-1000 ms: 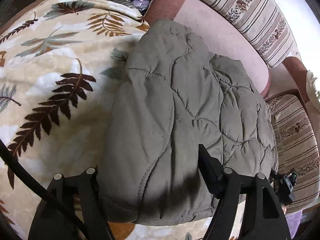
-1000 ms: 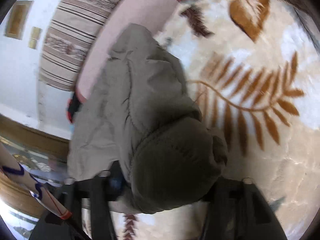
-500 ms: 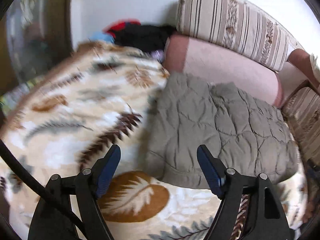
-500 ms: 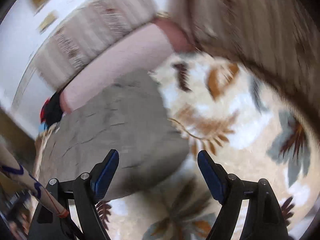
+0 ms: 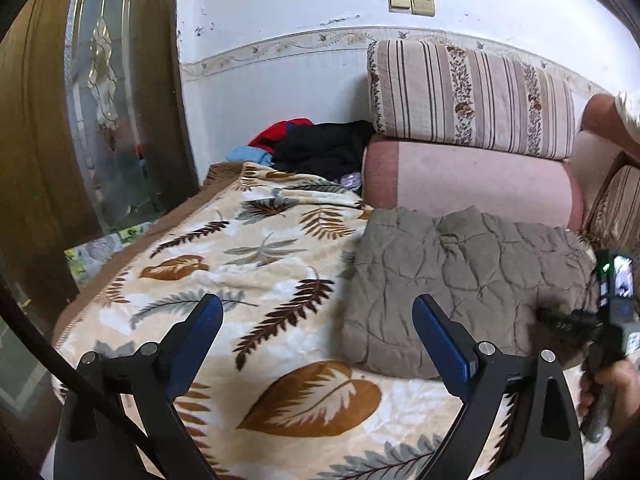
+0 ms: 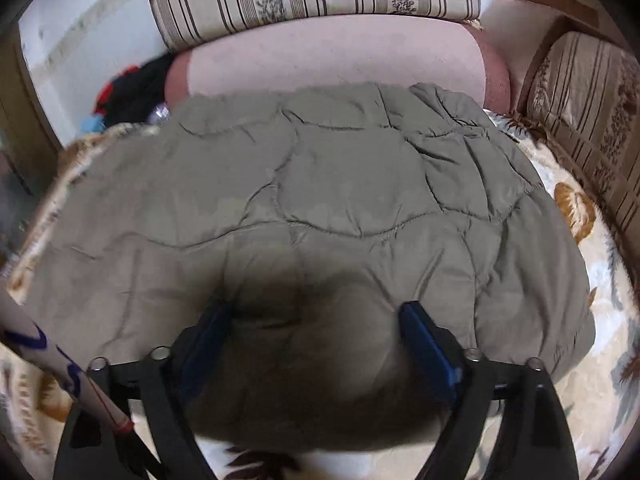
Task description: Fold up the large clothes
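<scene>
The right gripper (image 6: 316, 344), jaws spread over the folded jacket (image 6: 320, 184) near the blanket's (image 5: 260, 248) back edge, could rumple it if dragged, while the left gripper (image 5: 320, 332) hangs open, empty.

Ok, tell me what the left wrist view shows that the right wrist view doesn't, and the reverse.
Only the left wrist view: the open left gripper over the leaf-patterned fleece blanket, the wooden door with patterned glass, beige wall switches, and the right gripper's handheld camera body.

Only the right wrist view: the right gripper with fingers spread, pressed into the folded grey-green quilted jacket.

Both: that jacket, the blanket, the striped sofa cushion, the pink bolster, and the dark clothes pile.
</scene>
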The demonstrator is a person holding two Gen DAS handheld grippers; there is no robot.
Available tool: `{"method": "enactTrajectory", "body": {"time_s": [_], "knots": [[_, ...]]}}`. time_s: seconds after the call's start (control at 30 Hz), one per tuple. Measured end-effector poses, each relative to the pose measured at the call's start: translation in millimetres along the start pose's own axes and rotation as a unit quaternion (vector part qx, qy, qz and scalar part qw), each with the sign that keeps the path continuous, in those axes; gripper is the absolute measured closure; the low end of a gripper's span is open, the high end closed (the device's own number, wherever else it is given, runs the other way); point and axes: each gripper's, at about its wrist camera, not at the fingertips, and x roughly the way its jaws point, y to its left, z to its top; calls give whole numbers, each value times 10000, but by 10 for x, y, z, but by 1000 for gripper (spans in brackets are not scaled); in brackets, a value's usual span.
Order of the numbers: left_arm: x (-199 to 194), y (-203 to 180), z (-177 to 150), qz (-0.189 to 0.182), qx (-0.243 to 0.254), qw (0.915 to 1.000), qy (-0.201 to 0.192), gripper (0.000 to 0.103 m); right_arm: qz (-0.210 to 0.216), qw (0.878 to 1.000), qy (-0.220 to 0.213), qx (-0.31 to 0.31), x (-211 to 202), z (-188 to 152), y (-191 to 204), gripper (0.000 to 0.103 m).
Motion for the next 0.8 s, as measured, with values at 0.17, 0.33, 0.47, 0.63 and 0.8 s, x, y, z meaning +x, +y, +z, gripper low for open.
{"method": "enactTrajectory", "body": {"time_s": [0.17,0.33,0.47,0.63,0.8], "knots": [[1,-81,-70,-113,-90,9998,164,8,252,9995,-105,134,-408,-125,-90,11],[-16,-249,-178,-323,-77,9987,374,8,53,9998,-204,-3,-837,-480,-109,11],[-37,-391,-273,-553,3,9964,636,8,-94,9999,-104,78,-957,-695,-133,11],[-84,-513,-374,-667,141,9941,845,8,-151,9997,92,163,-994,-874,-175,11],[-137,-544,-445,-635,172,9934,936,8,-321,9994,54,74,-1077,-968,-145,11]]}}
